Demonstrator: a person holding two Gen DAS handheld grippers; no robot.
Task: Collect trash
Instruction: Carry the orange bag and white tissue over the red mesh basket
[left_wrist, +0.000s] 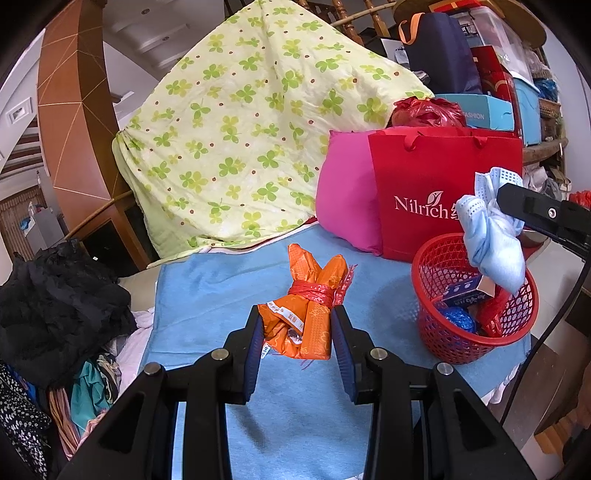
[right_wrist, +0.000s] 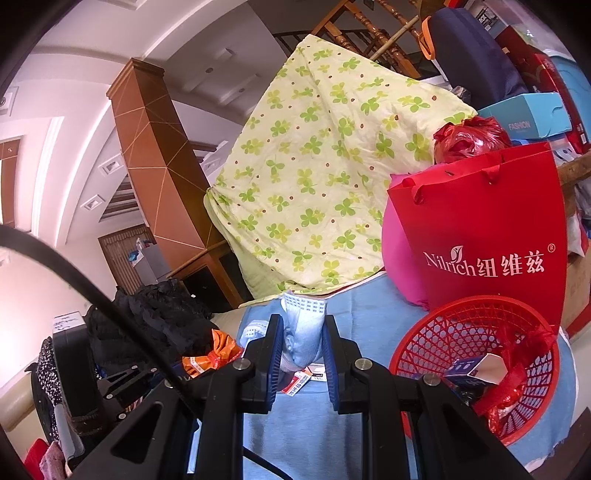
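Note:
An orange wrapper bundle (left_wrist: 310, 295), tied with red string, sits between the blue pads of my left gripper (left_wrist: 297, 319), which is shut on its near end just over the blue towel (left_wrist: 207, 295). My right gripper (right_wrist: 303, 325) is shut on a crumpled pale blue face mask (right_wrist: 301, 332). In the left wrist view the mask (left_wrist: 493, 236) hangs from the right gripper (left_wrist: 506, 201) above the red mesh basket (left_wrist: 436, 325). The basket (right_wrist: 454, 332) holds a blue box, blue foil and red plastic. In the right wrist view the orange bundle (right_wrist: 216, 352) shows at the left.
A red paper bag (left_wrist: 436, 192) and a pink cushion (left_wrist: 343, 199) stand behind the basket. A clover-print quilt (left_wrist: 251, 133) is heaped at the back. Black clothing (left_wrist: 59, 306) lies off the towel's left edge. Boxes (left_wrist: 495, 110) are stacked at the back right.

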